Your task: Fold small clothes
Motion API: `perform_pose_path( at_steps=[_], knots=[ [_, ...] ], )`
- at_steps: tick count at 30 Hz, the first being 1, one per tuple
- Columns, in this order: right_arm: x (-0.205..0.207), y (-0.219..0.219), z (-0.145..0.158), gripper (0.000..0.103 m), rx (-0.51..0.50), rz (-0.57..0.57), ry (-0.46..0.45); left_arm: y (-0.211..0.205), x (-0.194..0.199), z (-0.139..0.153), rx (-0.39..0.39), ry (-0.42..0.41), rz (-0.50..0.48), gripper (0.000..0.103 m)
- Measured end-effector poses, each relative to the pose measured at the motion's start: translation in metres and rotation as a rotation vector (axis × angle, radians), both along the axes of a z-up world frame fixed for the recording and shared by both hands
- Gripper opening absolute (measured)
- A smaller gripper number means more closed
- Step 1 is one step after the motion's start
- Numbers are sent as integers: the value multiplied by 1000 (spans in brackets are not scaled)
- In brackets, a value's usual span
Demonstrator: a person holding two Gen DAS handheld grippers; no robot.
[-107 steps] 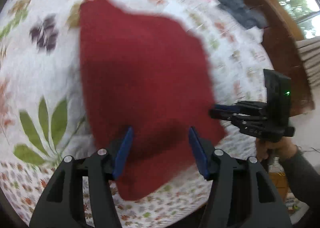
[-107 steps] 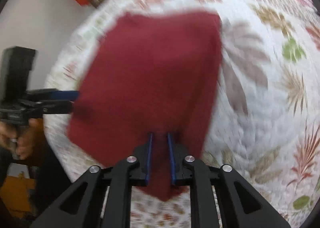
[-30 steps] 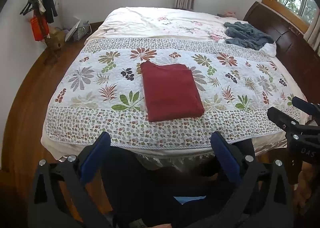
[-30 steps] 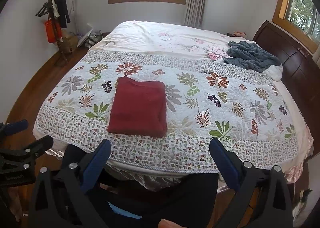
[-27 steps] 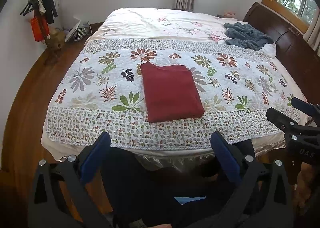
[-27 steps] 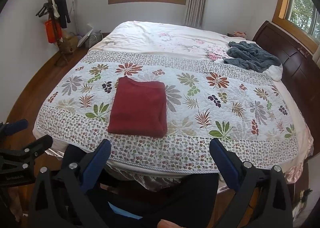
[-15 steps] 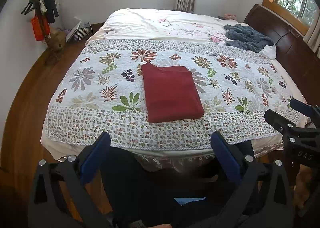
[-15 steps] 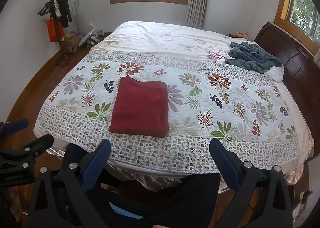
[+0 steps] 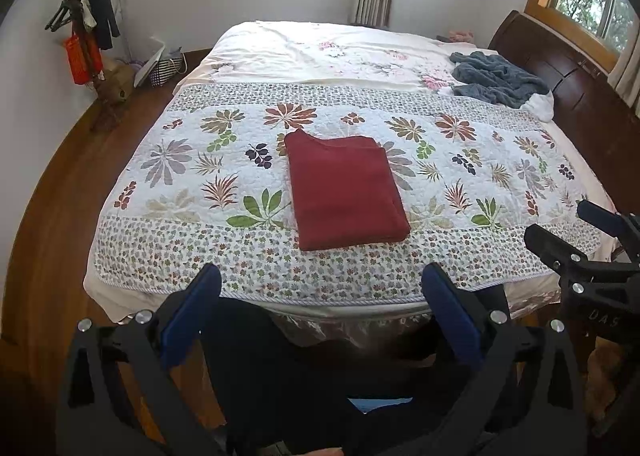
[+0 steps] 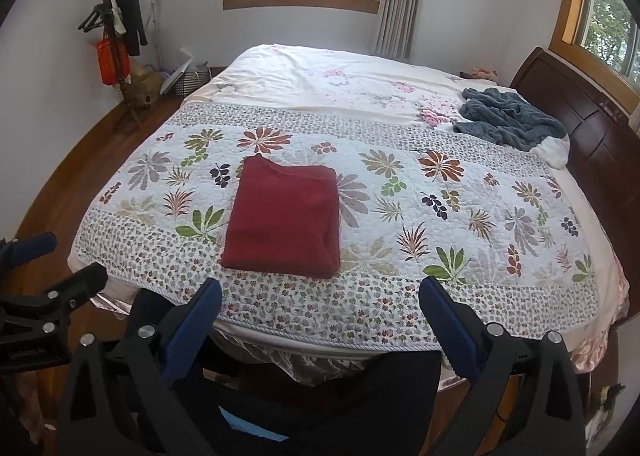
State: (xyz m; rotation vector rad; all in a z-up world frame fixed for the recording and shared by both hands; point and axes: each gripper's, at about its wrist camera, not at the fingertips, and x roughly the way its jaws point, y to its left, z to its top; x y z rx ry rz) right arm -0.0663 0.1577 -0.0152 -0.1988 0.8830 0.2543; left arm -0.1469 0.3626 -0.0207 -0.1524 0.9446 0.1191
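Lying flat on the quilted, leaf-and-flower bedspread point(image 9: 460, 160) near the bed's foot edge is one red garment point(image 9: 345, 190), folded into a neat soft rectangle. Two sets of black tongs with blue pads, the left tongs point(image 9: 320, 314) and the right tongs point(image 10: 318, 314), hang spread wide and empty, well back from the bed. One rumpled grey-blue blanket point(image 10: 508, 118) sits beside the dark wooden headboard point(image 10: 580, 112).

Dark red garment point(image 9: 344, 188); white leaf-print quilt point(image 9: 460, 160); grey-blue blanket point(image 9: 496, 82)
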Motion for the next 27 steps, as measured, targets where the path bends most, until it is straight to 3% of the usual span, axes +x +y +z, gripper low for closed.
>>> perform_pose_path(
  at_steps=[27],
  knots=[
    [13, 6, -5, 99, 6, 22, 15, 3, 5, 4, 27, 0, 1, 99]
  ],
)
